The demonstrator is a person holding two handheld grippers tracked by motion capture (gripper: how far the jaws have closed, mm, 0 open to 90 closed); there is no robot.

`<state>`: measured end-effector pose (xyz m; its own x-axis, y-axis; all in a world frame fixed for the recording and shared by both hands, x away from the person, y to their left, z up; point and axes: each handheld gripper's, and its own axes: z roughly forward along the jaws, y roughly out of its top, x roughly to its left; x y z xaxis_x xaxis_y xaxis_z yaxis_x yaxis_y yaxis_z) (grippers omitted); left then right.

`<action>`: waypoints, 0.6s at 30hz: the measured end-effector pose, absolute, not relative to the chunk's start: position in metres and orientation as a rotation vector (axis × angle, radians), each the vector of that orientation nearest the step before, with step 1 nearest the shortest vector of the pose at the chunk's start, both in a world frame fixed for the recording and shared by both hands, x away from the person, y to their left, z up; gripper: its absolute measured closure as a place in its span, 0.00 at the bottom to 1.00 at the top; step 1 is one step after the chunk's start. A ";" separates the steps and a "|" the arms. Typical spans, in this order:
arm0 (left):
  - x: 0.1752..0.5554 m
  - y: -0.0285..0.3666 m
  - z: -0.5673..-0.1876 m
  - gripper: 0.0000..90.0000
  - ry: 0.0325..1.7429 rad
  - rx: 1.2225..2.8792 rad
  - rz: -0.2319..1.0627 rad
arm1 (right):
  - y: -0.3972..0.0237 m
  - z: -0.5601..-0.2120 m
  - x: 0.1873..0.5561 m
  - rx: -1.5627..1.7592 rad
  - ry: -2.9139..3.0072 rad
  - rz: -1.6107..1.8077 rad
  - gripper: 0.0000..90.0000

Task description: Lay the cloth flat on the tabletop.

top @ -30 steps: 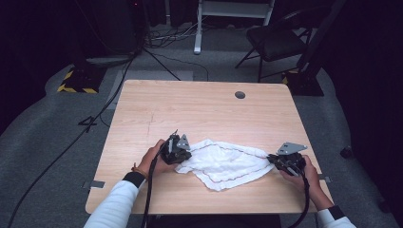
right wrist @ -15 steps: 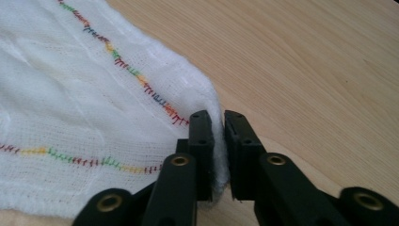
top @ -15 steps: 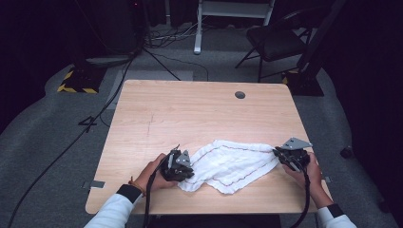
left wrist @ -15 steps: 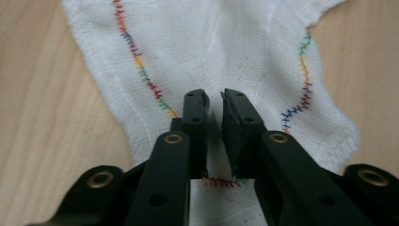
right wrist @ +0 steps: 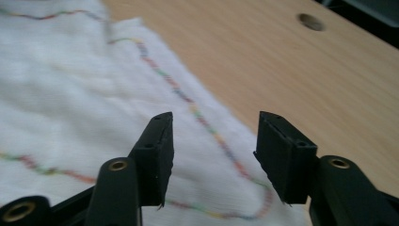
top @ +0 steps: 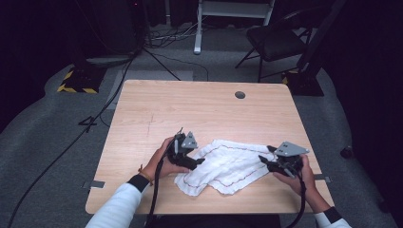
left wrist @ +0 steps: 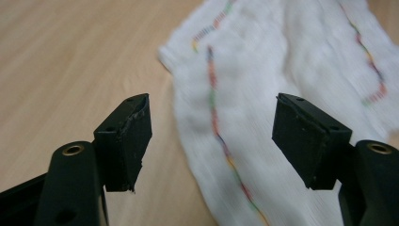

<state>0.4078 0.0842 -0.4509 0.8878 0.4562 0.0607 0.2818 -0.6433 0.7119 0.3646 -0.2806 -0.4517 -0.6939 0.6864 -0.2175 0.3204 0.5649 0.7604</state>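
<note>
2 grippers flank white cloth, table hole well beyond

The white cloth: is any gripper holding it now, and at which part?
Nothing is held. The left gripper and right gripper have just been opening, and the white cloth lies free below them.

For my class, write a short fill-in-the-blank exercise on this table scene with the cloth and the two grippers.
1. The white cloth has stitching in many ____.
2. The left gripper has its jaws ____.
3. The cloth lies on a ____ table.
4. Nothing is held between the jaws of the right gripper, which stand ____.

Missing words: colours; open; wooden; open
</note>
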 end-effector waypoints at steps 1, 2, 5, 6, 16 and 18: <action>0.416 0.080 -0.450 0.33 0.533 2.300 0.314 | -0.271 -0.455 0.361 0.766 2.352 0.979 0.56; 0.425 0.075 -0.451 0.35 0.545 2.296 0.318 | -0.258 -0.460 0.357 0.707 2.418 0.982 0.56; 0.448 0.059 -0.457 0.35 0.570 2.314 0.344 | -0.245 -0.469 0.351 0.641 2.500 0.973 0.58; 0.454 0.053 -0.460 0.35 0.577 2.315 0.346 | -0.242 -0.471 0.350 0.628 2.523 0.974 0.59; 0.487 0.026 -0.487 0.50 0.575 2.371 0.231 | -0.222 -0.484 0.334 0.533 2.637 0.980 0.55; 0.489 0.027 -0.491 0.58 0.560 2.371 0.205 | -0.221 -0.485 0.334 0.529 2.640 0.974 0.55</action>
<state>0.4887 0.0269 -0.4907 0.8949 0.4463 -0.0034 0.3387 -0.6739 0.6566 0.3342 -0.2207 -0.4855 -0.8946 0.4277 -0.1298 0.2410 0.7061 0.6659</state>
